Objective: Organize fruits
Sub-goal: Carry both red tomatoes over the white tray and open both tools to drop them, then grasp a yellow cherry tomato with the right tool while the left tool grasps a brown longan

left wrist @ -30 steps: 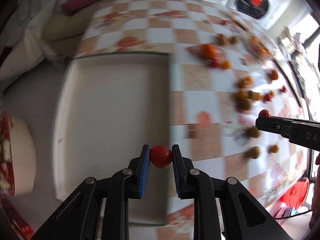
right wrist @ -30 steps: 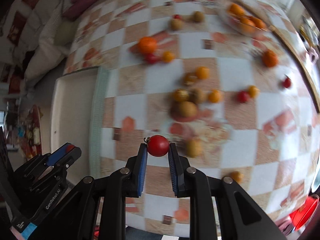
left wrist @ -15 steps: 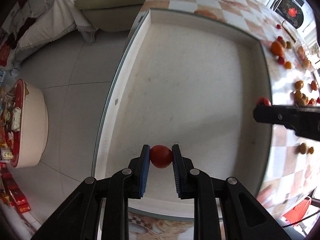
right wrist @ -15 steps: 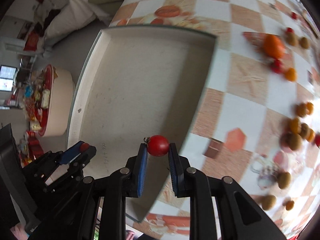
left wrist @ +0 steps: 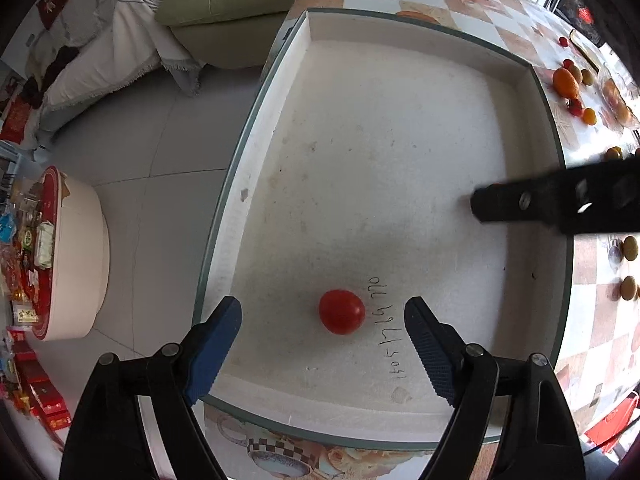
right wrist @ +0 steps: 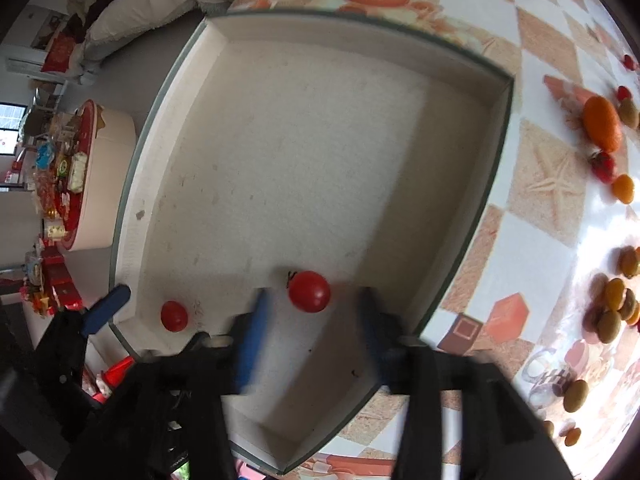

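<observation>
While both grippers point down into a shallow white tray (left wrist: 400, 128), each has a small red tomato below it. In the left wrist view, the left gripper (left wrist: 322, 344) fills the bottom of the frame, its blue-padded jaws opening wide, and the first tomato (left wrist: 342, 312) sits on the tray floor between them, touching neither pad, just beside some handwritten digits. At the right edge of that frame the right gripper (left wrist: 560, 208) reaches in as a dark bar. In the right wrist view, its blurred jaws are also opening, with a second tomato (right wrist: 309, 291) between them, clear of both pads. On the checked tablecloth (right wrist: 544, 184) at the right of that frame lie an orange (right wrist: 602, 128) and scattered smaller fruits (right wrist: 616, 308).
</observation>
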The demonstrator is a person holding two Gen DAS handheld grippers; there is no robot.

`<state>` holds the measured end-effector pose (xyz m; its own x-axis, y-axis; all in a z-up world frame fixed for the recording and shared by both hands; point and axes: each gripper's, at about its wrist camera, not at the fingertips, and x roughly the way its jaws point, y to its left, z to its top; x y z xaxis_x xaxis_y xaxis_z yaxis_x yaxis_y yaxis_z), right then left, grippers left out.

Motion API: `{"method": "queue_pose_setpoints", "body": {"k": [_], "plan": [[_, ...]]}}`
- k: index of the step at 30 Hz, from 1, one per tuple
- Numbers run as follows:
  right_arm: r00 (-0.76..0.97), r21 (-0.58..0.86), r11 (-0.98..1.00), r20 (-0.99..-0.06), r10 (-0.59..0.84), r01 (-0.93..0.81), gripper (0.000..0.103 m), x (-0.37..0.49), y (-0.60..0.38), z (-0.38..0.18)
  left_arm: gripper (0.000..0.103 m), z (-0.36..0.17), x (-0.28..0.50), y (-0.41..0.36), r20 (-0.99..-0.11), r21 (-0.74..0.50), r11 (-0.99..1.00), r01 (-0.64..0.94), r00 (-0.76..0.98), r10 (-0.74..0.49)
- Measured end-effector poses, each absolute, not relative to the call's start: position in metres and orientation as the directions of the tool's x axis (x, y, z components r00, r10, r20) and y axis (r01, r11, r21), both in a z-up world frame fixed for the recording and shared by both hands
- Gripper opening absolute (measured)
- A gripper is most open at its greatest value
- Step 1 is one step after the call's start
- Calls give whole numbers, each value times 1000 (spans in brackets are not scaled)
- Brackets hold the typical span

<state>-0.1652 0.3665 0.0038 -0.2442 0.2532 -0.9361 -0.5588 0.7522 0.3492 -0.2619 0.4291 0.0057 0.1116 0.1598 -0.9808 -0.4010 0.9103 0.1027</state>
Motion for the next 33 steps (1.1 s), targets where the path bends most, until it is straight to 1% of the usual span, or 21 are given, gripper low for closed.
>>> {"method": "queue_pose_setpoints", "body": {"k": [1,3,6,8,13,21,29,33], "plan": [[-243,362,751,-931,271,-552,73,-165,367,5,85,6,-262,430,-981,103,910,-402,110,159],[-231,389,748,-921,313,-538,81,-164,364,16,85,10,-260,427,-982,102,910,-402,107,158],[-207,419,744,-907,366,-521,81,-161,350,35,85,20,-257,420,-981,101,915,-390,114,157],[-182,410,757,-911,371,-509,81,-155,338,41,85,25,-252,413,-981,97,922,-375,123,153],[-128,377,827,-925,358,-417,81,-144,287,52,85,42,-233,376,-975,89,950,-301,169,145],[-74,285,929,-959,275,-237,81,-135,174,48,85,69,-191,300,-969,32,986,-163,237,70],[-70,193,979,-980,189,-68,81,-147,61,28,85,61,-154,233,-978,-30,999,-25,206,-24],[-84,170,984,-983,166,-44,81,-159,31,18,85,49,-138,202,-982,-68,997,21,176,-71]]}}
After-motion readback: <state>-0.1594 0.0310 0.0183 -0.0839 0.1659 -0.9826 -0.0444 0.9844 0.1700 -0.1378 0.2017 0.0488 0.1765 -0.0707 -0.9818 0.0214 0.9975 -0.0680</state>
